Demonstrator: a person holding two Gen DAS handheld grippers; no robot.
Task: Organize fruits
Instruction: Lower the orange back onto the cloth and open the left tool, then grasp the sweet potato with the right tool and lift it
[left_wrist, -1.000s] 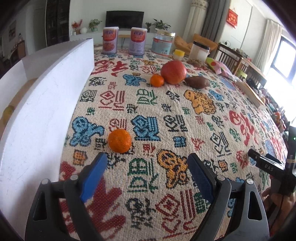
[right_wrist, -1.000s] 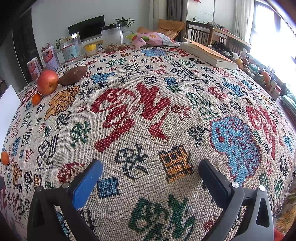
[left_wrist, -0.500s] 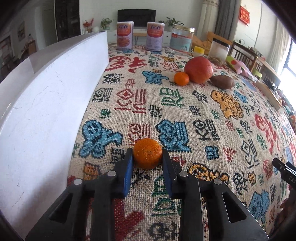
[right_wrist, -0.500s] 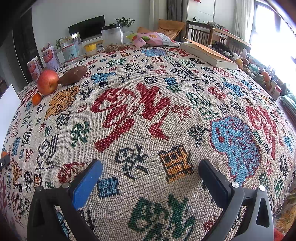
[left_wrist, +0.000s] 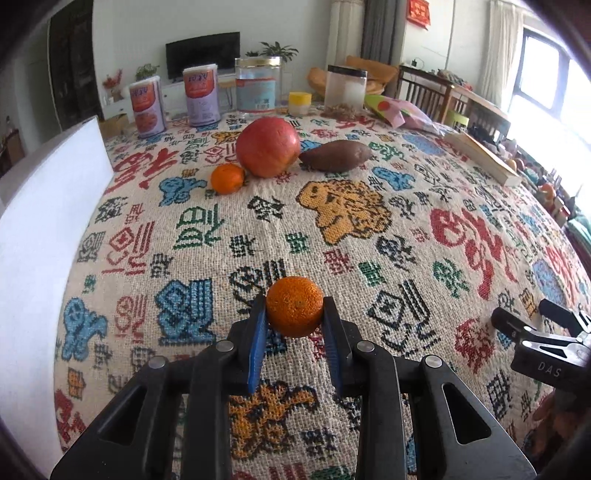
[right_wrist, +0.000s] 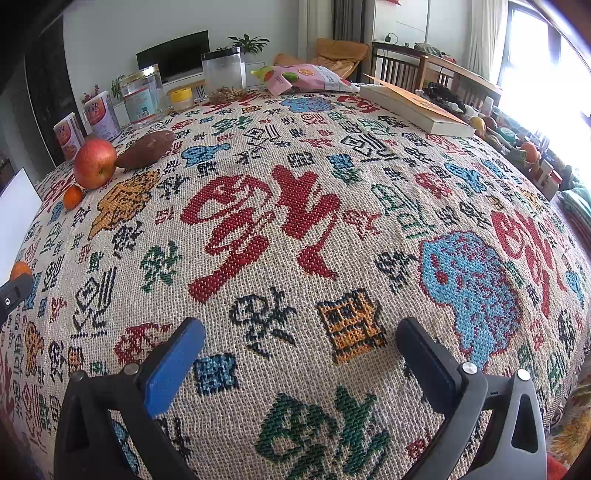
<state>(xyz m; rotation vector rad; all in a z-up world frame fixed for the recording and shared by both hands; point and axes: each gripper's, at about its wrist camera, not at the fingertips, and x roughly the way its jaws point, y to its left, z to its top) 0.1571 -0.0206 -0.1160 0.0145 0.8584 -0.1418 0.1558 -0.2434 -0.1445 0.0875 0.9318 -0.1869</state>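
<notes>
My left gripper (left_wrist: 294, 319) is shut on a small orange mandarin (left_wrist: 294, 306) and holds it above the patterned tablecloth. Farther back lie a second mandarin (left_wrist: 227, 178), a big red apple (left_wrist: 268, 147) and a brown sweet potato (left_wrist: 335, 155), close together. In the right wrist view the apple (right_wrist: 95, 168), sweet potato (right_wrist: 145, 149) and second mandarin (right_wrist: 72, 196) sit at far left, and the held mandarin (right_wrist: 20, 269) shows at the left edge. My right gripper (right_wrist: 300, 349) is open and empty over the cloth.
A white board (left_wrist: 33, 229) stands along the table's left side. Two cans (left_wrist: 148, 106), a clear jar (left_wrist: 258, 88), a yellow-lidded pot (left_wrist: 300, 104) and a plastic container (left_wrist: 345, 92) line the far edge. A book (right_wrist: 415, 109) and a snack bag (right_wrist: 306, 77) lie at the back right.
My left gripper closed on the near mandarin, lifted it off the cloth and swung right towards the other fruit. The right gripper has not moved.
</notes>
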